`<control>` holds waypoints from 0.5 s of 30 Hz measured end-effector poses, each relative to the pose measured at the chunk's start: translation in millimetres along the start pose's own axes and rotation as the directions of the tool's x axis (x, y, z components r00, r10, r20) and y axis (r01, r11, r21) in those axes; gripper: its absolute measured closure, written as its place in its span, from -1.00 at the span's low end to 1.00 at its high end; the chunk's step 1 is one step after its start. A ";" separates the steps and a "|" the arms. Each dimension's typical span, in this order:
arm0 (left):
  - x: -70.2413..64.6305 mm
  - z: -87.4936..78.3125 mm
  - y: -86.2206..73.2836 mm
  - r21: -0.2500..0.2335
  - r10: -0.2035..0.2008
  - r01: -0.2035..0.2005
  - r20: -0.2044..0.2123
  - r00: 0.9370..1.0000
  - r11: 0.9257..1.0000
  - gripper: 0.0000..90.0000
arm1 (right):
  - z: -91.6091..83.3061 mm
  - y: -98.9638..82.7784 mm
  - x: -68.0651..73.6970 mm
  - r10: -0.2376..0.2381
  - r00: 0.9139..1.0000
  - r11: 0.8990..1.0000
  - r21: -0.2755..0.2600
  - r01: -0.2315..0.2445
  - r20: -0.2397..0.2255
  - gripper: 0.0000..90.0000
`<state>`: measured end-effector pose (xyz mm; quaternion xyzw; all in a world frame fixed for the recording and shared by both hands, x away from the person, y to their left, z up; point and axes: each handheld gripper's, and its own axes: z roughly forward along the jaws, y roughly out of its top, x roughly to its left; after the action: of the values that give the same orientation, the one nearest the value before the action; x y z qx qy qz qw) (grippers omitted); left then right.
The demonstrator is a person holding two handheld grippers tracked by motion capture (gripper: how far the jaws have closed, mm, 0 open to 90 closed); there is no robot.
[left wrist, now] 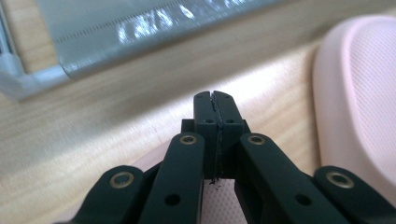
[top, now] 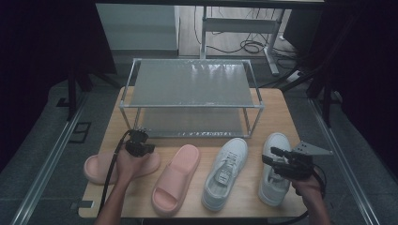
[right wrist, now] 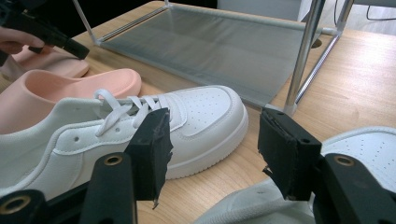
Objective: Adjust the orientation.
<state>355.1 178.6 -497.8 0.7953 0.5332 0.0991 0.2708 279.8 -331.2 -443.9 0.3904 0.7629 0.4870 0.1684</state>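
Wooden tabletop [top: 281,108], light grain, rounded corners, on a dim grey floor [top: 42,140] with metal rails either side. Dark curtains around; cables [top: 248,47] and desk legs on the floor behind the tabletop.

Left gripper [top: 136,141] sits over the left pink slide [top: 96,168], jaws closed flat together with nothing between them; in the left gripper view [left wrist: 215,99] the tips meet over bare wood, pink sole just under and behind the jaws, second pink slide [left wrist: 359,102] just to their right. Ahead of these jaws: the lower shelf of the rack [left wrist: 154,28], near but apart.

Right gripper [top: 272,155] hovers over the right white sneaker [top: 274,166], jaws wide open and empty. In the right gripper view [right wrist: 212,140] that sneaker [right wrist: 369,149] lies under and right of the jaws, and the other white sneaker [right wrist: 140,126] lies left of the gap, toe pointing to the rack [right wrist: 224,46]. Cannot tell if the left jaw touches it.

Rack is a two-tier metal frame with grey shelves, both bare, standing beyond both jaws at the tabletop's far half. Shoes lie in a row in front of it: slide, slide [top: 176,178], sneaker [top: 225,173], sneaker.
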 end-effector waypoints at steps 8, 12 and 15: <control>-8.7 -11.5 -21.7 -0.008 0.030 -0.030 0.037 0.999 1.000 1.00 | 0.2 0.1 0.2 -0.002 1.000 1.000 0.001 0.002 0.004 0.00; -12.1 -17.4 -33.3 -0.018 0.034 -0.033 0.049 0.998 0.999 1.00 | -0.1 0.4 1.8 -0.004 1.000 1.000 0.003 0.004 0.004 0.00; -13.8 -21.7 -41.3 -0.025 0.040 -0.039 0.055 0.998 0.999 1.00 | 0.1 0.8 2.6 -0.005 1.000 1.000 0.004 0.005 0.003 0.00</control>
<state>307.0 184.9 -500.1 0.8049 0.5086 0.0885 0.2928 278.5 -329.0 -443.0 0.3895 0.7647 0.4845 0.1699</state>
